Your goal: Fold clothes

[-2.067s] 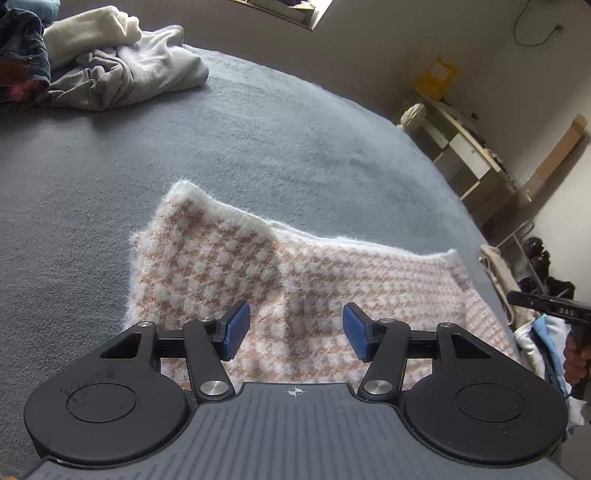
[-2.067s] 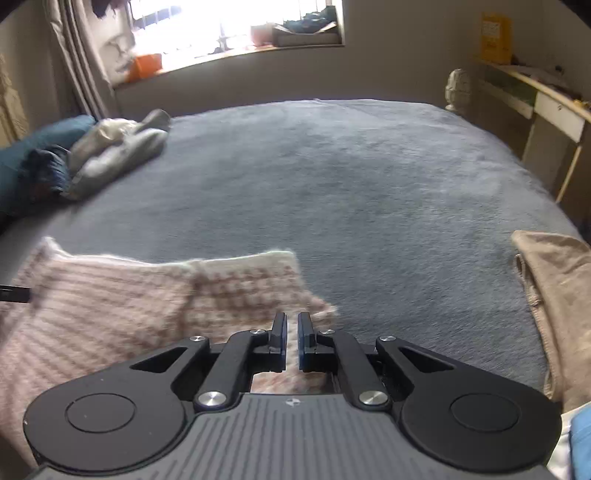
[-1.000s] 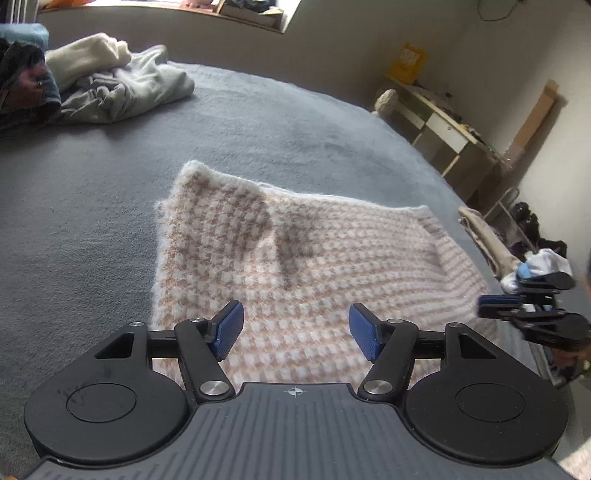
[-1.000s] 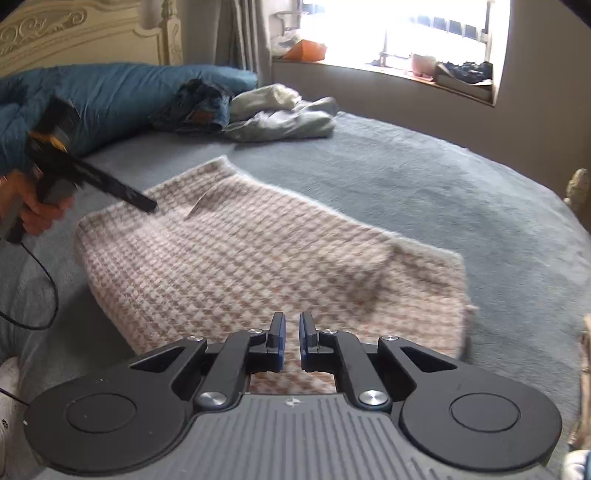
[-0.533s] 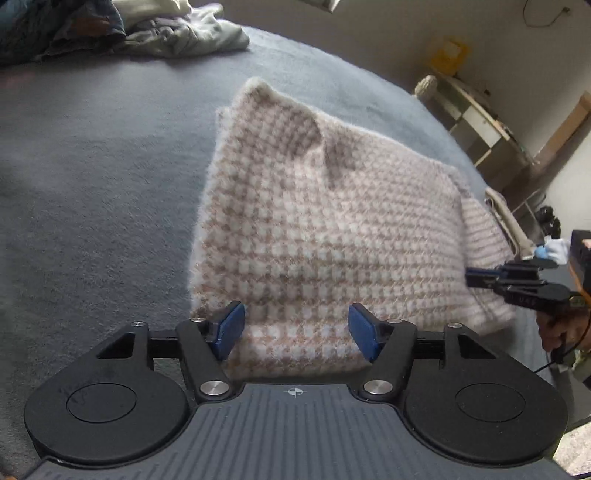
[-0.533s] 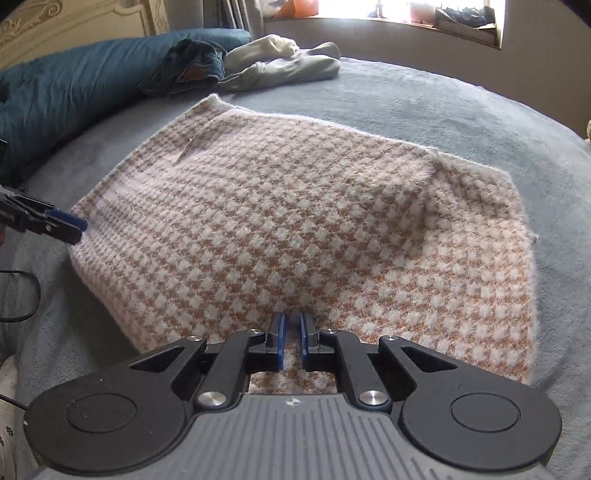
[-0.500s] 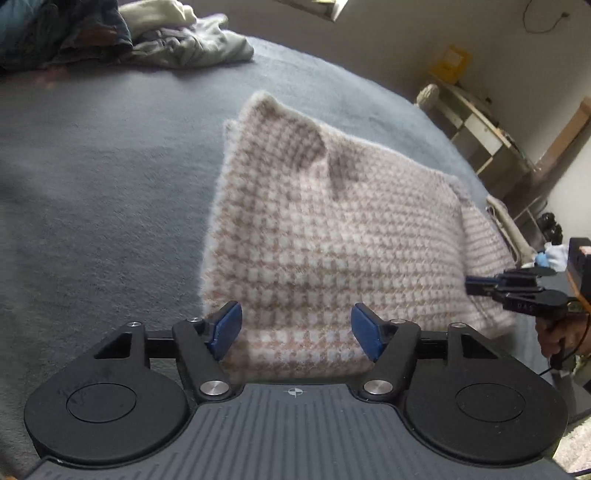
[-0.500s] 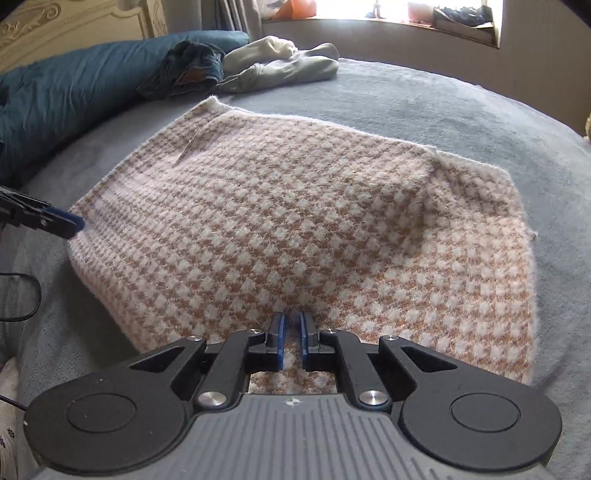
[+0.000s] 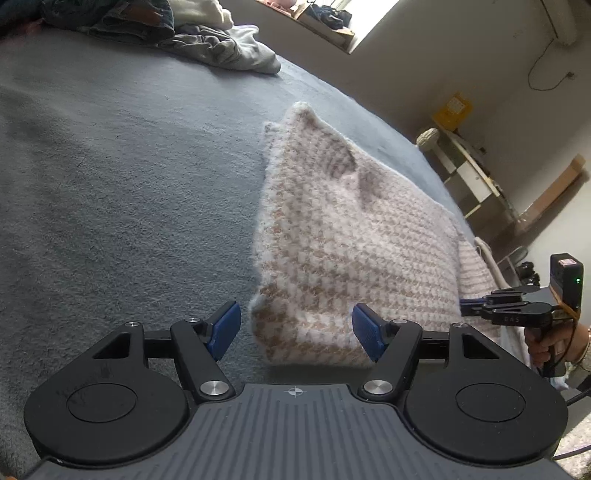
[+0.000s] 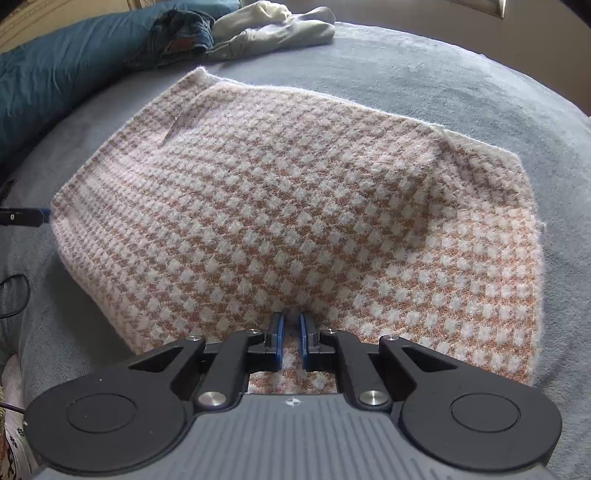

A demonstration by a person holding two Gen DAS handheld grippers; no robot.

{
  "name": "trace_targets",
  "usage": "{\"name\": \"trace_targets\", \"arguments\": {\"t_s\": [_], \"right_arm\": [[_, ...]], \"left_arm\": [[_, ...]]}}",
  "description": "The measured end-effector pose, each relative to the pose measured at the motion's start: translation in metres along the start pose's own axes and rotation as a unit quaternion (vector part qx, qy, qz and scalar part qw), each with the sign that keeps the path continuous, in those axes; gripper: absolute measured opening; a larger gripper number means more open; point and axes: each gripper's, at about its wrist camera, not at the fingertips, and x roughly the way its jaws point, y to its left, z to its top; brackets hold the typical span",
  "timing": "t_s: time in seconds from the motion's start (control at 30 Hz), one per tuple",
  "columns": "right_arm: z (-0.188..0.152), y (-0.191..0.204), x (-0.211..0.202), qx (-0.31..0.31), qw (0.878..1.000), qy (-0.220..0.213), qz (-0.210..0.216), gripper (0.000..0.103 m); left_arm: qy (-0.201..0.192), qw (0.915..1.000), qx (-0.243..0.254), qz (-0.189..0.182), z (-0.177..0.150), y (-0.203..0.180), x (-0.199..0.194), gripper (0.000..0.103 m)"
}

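R gripper (image 10: 291,341) is pinching the houndstooth knit (image 10: 295,206) w/ narrow jaws; L gripper (image 9: 297,332) is hovering wide at its corner.

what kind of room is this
Most likely a bedroom. The houndstooth knit garment lies spread on a wide bed with a grey blanket, a blue pillow sits at its head beside a heap of unfolded clothes, and a desk stands by the wall.

Grey bed cover (image 9: 122,177), teal duvet (image 10: 62,62) at its head, desk (image 9: 469,166) along the wall.
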Motion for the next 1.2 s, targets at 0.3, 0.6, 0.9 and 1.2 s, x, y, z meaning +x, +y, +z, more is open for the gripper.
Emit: {"name": "trace_targets", "arguments": {"t_s": [0.3, 0.6, 0.9, 1.2], "right_arm": [[0.008, 0.017, 0.007, -0.024, 0.999, 0.027, -0.04, 0.009], [0.012, 0.019, 0.012, -0.032, 0.998, 0.033, -0.053, 0.009], [0.013, 0.02, 0.016, -0.039, 0.997, 0.03, -0.061, 0.009], [0.008, 0.023, 0.016, -0.038, 0.997, 0.019, -0.063, 0.01]], "left_arm": [[0.01, 0.9709, -0.149, -0.188, 0.015, 0.051, 0.031, 0.067], [0.096, 0.9699, -0.054, -0.217, 0.033, 0.049, 0.019, 0.067], [0.204, 0.9614, 0.145, -0.115, 0.02, 0.005, 0.041, 0.066], [0.091, 0.9932, 0.07, -0.018, 0.028, 0.019, 0.001, 0.066]]}}
